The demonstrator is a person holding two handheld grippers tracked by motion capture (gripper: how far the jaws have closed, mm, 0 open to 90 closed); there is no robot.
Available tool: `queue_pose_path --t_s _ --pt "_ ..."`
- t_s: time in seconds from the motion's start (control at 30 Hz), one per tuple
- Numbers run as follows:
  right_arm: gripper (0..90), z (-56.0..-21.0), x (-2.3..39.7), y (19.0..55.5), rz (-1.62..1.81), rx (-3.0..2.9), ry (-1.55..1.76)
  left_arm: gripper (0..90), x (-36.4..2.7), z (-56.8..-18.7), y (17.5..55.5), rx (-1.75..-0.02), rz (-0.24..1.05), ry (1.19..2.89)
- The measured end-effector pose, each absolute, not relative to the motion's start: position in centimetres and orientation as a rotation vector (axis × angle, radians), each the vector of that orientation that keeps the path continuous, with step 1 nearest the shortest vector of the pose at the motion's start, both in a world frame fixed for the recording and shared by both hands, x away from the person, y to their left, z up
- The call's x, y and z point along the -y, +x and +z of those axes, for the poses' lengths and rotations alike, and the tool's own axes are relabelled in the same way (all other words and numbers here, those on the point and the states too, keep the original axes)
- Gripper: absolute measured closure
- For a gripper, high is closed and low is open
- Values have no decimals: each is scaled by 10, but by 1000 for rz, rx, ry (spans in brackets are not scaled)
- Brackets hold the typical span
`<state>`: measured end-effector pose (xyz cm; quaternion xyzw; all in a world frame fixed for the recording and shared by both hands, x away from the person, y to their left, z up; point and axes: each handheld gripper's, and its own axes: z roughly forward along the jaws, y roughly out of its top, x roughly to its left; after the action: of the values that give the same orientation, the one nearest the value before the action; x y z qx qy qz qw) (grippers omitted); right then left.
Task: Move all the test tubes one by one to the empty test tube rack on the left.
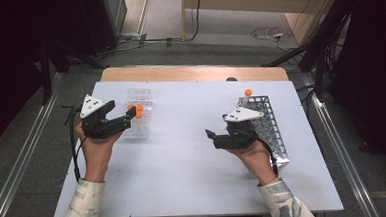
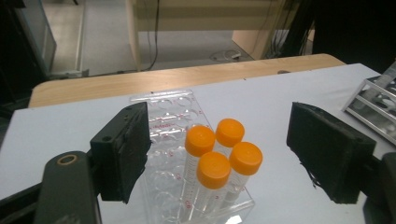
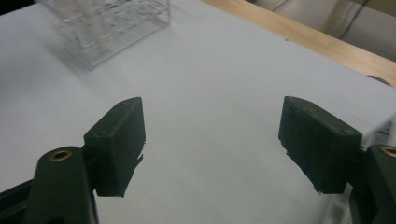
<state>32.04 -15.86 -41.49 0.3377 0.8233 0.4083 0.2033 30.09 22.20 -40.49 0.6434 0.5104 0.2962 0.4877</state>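
The bench (image 1: pixel 183 154) carried a pale sheet, with a clear rack (image 2: pixel 187 154) at its left. I had the left gripper (image 1: pixel 124 119) just beside that rack, jaws wide with nothing pressed between them, four orange-capped tubes (image 2: pixel 223 154) standing in the rack's near corner. I judged a careless pull-back could clip a cap and tip the light rack. My right gripper (image 1: pixel 211 136) hovered empty, jaws spread, well right of the rack. The high view showed a metal rack (image 1: pixel 266 119) with one more tube (image 1: pixel 248 92); the left gripper view showed the caps singly.
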Motion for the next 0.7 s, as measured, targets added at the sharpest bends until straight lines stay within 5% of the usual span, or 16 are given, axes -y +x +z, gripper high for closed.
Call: queue_pose_path --t_s 0.7 --pt "312 -413 226 378 1034 -2047 1211 208 -224 -403 298 -1246 746 1567"
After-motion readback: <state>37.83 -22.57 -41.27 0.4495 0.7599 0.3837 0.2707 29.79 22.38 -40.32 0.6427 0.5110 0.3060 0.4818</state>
